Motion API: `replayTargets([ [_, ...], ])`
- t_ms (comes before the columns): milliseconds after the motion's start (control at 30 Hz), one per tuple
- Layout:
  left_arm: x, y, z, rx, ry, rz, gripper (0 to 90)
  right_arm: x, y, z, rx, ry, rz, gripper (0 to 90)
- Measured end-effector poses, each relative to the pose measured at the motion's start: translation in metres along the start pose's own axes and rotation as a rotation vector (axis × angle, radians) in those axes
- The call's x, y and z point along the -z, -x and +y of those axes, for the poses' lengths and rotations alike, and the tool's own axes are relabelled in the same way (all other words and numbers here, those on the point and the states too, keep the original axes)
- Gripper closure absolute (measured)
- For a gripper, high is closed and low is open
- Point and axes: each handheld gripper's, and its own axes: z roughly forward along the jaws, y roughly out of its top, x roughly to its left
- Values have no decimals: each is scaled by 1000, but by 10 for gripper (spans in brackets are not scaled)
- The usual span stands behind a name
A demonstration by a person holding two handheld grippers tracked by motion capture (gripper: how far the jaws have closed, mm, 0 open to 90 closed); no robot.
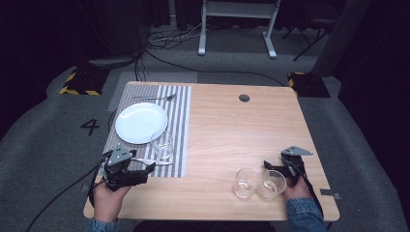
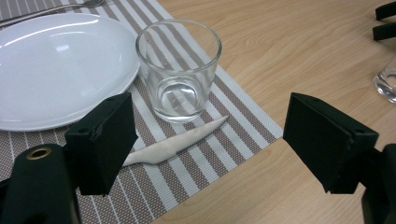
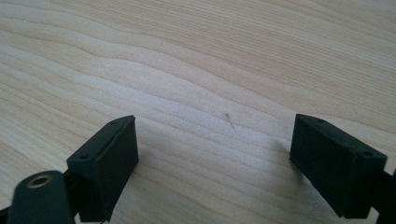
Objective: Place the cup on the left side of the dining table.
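Note:
A striped placemat (image 1: 180,111) covers the table's left part. On it lie a white plate (image 1: 140,122), a fork (image 1: 154,98) at the far end, a clear glass (image 1: 162,144) by the plate's near right, and a white knife (image 1: 153,162). My left gripper (image 1: 147,171) stands open at the mat's near edge. In the left gripper view, the glass (image 2: 178,70) and knife (image 2: 175,142) lie just ahead of the open left gripper (image 2: 209,128). Two more glasses (image 1: 245,182) (image 1: 271,184) stand at the front right, beside my open right gripper (image 1: 270,168). The right gripper (image 3: 215,144) hangs over bare wood.
The wooden table (image 1: 241,130) has a round cable hole (image 1: 244,98) near its far edge. Beyond the table are cables and a white frame (image 1: 237,24) on the grey floor. The second glass (image 2: 386,84) and the other gripper's jaws show at the left gripper view's right edge.

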Motion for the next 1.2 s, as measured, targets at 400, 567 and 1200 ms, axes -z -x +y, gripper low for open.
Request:
replayTargets([
  [400, -1, -3, -10, 5, -40, 26, 171, 0, 0, 0, 4, 0, 3, 154],
  [567, -2, -5, -16, 15, -66, 31, 170, 0, 0, 0, 6, 0, 5, 154],
  [1200, -19, -14, -33, 52, -193, 36, 166, 0, 0, 0, 7, 0, 5, 154],
])
